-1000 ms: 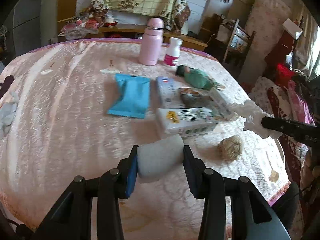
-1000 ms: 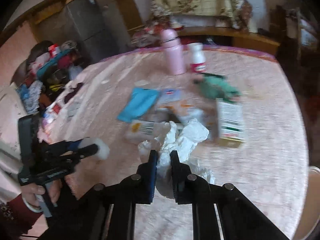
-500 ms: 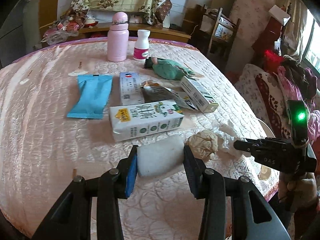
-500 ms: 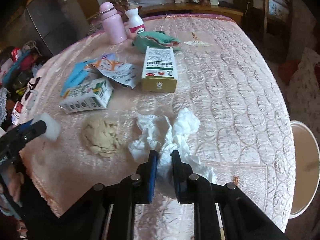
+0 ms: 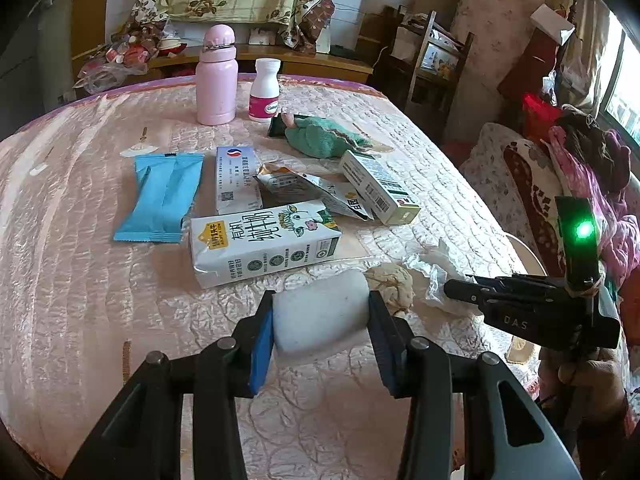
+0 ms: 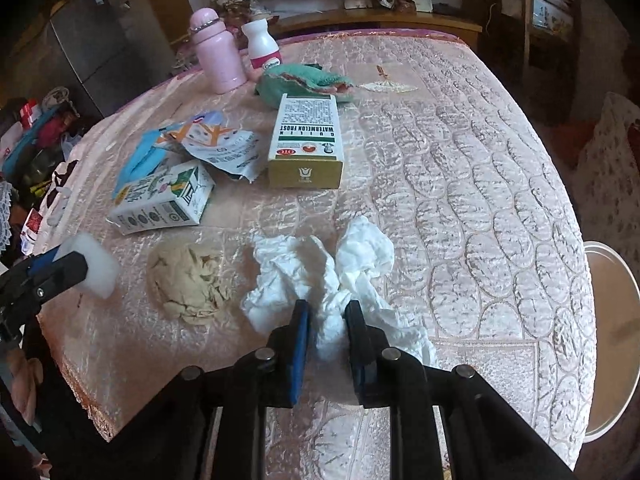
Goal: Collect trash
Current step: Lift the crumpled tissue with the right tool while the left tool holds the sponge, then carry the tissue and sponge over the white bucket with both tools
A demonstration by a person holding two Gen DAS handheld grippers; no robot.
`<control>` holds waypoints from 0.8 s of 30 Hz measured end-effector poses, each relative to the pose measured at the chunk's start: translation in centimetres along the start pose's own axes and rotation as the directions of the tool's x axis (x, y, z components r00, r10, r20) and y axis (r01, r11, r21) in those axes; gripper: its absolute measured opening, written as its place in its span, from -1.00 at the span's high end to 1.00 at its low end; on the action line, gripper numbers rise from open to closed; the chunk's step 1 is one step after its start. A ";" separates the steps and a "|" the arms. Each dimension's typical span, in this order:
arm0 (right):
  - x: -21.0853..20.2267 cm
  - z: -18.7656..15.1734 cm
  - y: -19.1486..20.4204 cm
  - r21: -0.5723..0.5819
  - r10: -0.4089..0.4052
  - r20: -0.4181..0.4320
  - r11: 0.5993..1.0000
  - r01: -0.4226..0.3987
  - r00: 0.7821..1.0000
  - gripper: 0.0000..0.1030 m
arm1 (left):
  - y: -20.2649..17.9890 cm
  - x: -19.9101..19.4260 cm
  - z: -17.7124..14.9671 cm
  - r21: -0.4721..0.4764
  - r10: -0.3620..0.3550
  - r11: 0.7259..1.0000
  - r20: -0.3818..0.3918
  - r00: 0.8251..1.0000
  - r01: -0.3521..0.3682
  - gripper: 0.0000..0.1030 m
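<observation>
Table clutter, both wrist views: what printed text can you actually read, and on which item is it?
"WATERMELON FROST" and "OTC": green-and-white medicine box.
"DAS": body of the right gripper.
Large Chinese characters: milk carton; its small print is unreadable.
Pink label: white pill bottle, too blurred to read.
Fine print: white box with the round logo and torn wrapper, too small.

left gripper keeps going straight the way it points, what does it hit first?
Probably the milk carton, lying just beyond the white sponge that the left gripper holds. Depth is unclear: pointing downward, it might meet the tablecloth first.
</observation>
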State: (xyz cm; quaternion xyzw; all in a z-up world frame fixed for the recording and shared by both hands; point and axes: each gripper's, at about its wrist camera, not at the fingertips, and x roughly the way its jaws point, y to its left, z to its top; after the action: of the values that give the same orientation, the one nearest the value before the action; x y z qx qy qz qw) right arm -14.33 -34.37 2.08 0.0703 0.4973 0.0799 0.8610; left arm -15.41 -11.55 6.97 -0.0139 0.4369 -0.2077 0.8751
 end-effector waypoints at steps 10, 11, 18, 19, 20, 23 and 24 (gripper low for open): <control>-1.3 -0.7 -0.2 -0.016 0.018 0.050 1.000 -0.017 0.999 0.66 | -2.1 -0.2 0.7 0.031 -0.009 0.999 0.014 1.000 0.009 0.11; -1.9 -0.7 -0.3 -0.019 0.017 0.062 1.000 -0.016 0.998 0.67 | -2.4 -0.1 0.8 0.034 -0.011 0.999 0.016 1.000 0.011 0.11; -6.2 -0.6 -1.7 0.003 0.000 0.158 1.000 -0.001 0.987 0.68 | -5.5 0.4 2.1 0.058 -0.044 0.997 0.031 0.999 0.042 0.11; -6.6 -0.6 -2.0 0.009 -0.002 0.167 1.000 0.001 0.986 0.68 | -5.9 0.4 2.2 0.065 -0.045 0.997 0.034 0.998 0.043 0.11; -7.2 -0.6 -2.4 0.017 -0.006 0.177 1.000 0.003 0.984 0.68 | -6.6 0.4 2.4 0.076 -0.045 0.996 0.039 0.998 0.042 0.11; -8.5 -0.5 -3.5 0.031 -0.023 0.198 0.999 0.017 0.980 0.68 | -8.3 0.8 3.0 0.098 -0.047 0.994 0.044 0.998 0.043 0.11; -8.8 -0.6 -3.7 0.037 -0.028 0.205 0.999 0.021 0.978 0.68 | -8.9 0.9 3.2 0.105 -0.051 0.993 0.044 0.998 0.046 0.11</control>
State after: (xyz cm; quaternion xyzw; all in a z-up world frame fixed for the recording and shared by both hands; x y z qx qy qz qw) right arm -18.89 -39.82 8.48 0.0868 0.4079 0.0530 0.9073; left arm -15.59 -20.52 10.08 0.0162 0.4044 -0.2508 0.8794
